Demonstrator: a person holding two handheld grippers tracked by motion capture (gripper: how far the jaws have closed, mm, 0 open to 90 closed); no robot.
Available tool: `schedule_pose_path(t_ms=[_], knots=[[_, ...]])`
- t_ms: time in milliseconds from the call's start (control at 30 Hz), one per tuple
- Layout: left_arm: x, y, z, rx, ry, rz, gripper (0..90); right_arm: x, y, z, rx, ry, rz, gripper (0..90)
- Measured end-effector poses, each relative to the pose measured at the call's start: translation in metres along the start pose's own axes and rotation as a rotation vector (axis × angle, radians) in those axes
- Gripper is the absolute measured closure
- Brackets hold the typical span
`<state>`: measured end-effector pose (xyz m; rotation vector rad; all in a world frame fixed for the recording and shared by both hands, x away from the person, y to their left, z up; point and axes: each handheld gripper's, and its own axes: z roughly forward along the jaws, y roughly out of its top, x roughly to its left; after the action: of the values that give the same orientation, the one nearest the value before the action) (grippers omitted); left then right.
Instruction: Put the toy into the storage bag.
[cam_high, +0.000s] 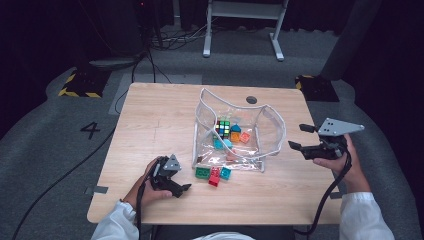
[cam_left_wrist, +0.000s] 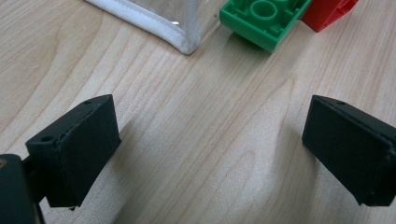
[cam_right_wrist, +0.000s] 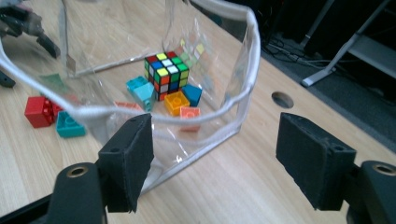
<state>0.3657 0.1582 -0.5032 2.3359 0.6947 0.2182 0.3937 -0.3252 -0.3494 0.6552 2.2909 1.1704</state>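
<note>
Beside the clear bag (cam_high: 270, 131), three loose bricks (cam_high: 213, 175) — one cube (cam_high: 223, 128) inside, both grippers' jaws wide, empty.

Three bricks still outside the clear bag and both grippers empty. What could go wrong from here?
1. The clear bag is soft and its rim sags; with the right gripper open and off it, the mouth could fold shut.
2. The green brick, red brick and teal brick touch, so the left gripper may nudge neighbours.
3. Pushing bricks could slide the bag.

One clear pouch (cam_high: 270, 131), one puzzle cube (cam_right_wrist: 167, 74), perhaps eight building bricks (cam_right_wrist: 42, 111).
</note>
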Motion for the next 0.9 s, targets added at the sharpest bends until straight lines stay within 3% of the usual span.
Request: schedule_pose_path(t_ms=[367,533,600,900], knots=[[0.0,0.0,0.0,-0.001,0.0,0.0,4.0,0.016,-0.038,0.015,0.029,0.047,0.037,28.5],[0.0,0.0,0.0,0.0,0.0,0.0,4.0,0.028,-0.053,0.026,0.056,0.077,0.026,29.5],[0.0,0.0,0.0,0.0,0.0,0.0,4.0,0.036,-0.059,0.033,0.06,0.106,0.049,30.0],[0.0,0.0,0.0,0.0,0.0,0.0,4.0,0.066,-0.071,0.062,0.072,0.203,0.047,31.7]])
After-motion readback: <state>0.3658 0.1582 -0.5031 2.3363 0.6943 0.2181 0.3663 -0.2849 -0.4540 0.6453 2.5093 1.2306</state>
